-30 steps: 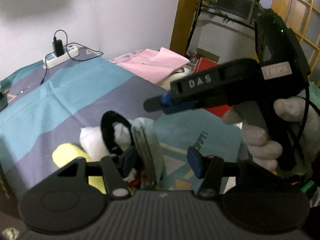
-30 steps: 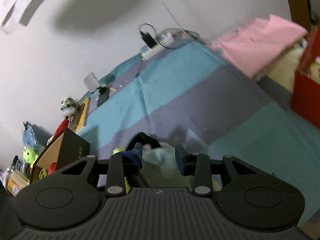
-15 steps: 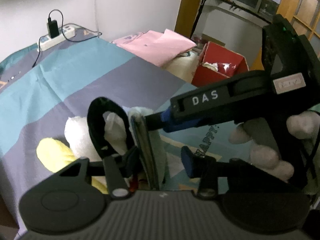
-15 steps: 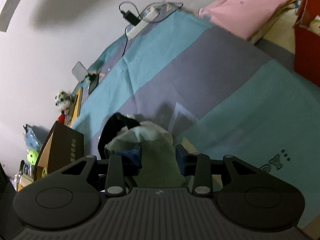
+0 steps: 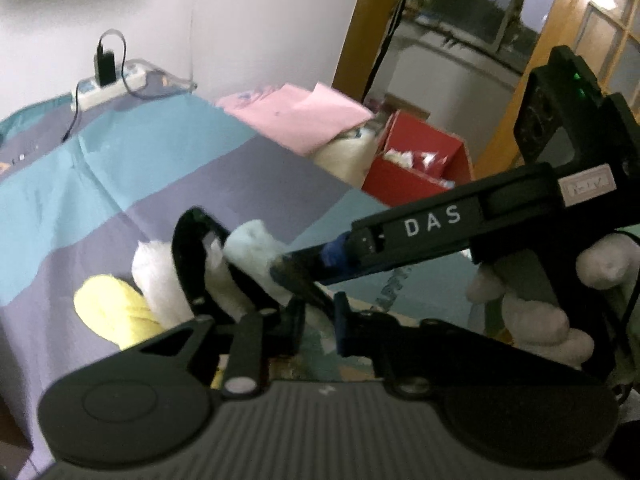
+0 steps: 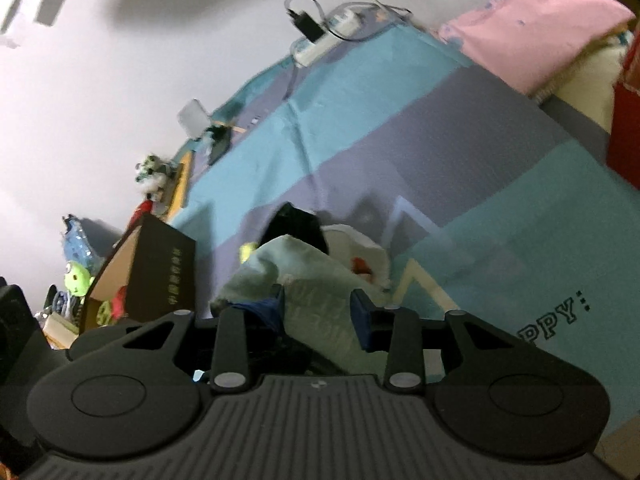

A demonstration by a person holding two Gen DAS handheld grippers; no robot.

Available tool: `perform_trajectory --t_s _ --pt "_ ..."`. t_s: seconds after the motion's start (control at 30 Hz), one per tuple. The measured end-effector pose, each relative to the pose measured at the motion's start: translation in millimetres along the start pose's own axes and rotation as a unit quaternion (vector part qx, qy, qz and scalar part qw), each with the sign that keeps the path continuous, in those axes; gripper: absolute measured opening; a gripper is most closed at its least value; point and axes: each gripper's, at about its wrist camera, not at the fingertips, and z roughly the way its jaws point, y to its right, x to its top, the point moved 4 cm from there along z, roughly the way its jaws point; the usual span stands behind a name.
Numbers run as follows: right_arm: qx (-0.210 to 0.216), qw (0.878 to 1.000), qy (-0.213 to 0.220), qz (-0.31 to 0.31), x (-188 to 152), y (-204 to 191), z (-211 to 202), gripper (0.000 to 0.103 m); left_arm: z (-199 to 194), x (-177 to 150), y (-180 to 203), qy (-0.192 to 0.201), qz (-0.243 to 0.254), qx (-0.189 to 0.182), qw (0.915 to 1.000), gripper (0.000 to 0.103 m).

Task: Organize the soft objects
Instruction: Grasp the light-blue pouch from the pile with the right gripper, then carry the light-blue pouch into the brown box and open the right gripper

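Note:
A pile of soft things lies on the striped bed cover (image 5: 168, 184): a yellow plush piece (image 5: 108, 312), a white plush piece (image 5: 154, 280), a black band (image 5: 188, 256) and a pale green fluffy cloth (image 5: 252, 248). My left gripper (image 5: 318, 320) is low beside the pile, jaws a little apart, nothing clearly between them. My right gripper (image 6: 318, 312) reaches in from the right, its open jaws standing around the pale green cloth (image 6: 304, 280). Its arm shows in the left wrist view (image 5: 420, 228).
A red box (image 5: 416, 168) with items stands beyond the bed's far edge, next to folded pink cloth (image 5: 304, 116). A power strip with a charger (image 5: 108, 84) lies by the wall. A brown carton (image 6: 148, 272) and small toys (image 6: 154, 168) line the left edge.
The right gripper has moved down and in over the pile, its jaws now around the green cloth. The left gripper's jaws have narrowed and it has tilted.

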Motion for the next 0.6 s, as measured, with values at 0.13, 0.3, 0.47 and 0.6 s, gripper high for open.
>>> perform_trajectory --t_s 0.13,0.3,0.47,0.6 --pt "0.019 0.999 0.012 -0.024 1.6 -26.6 -7.7 0.019 -29.7 1.7 3.4 0.032 0.013 0.005 0.9994 0.007" --pt "0.061 0.996 0.018 -0.058 1.8 -68.7 -4.1 0.019 -70.7 -0.6 -4.6 0.069 0.017 0.03 0.997 0.007" --pt "0.102 0.988 0.01 -0.112 0.1 -127.6 17.1 0.019 -118.4 -10.9 -25.7 0.101 0.01 0.078 0.9918 0.007" --pt "0.135 0.978 -0.004 -0.159 -2.1 -179.4 39.9 0.019 -158.4 -23.6 -50.3 0.126 -0.015 0.119 0.9848 0.007"
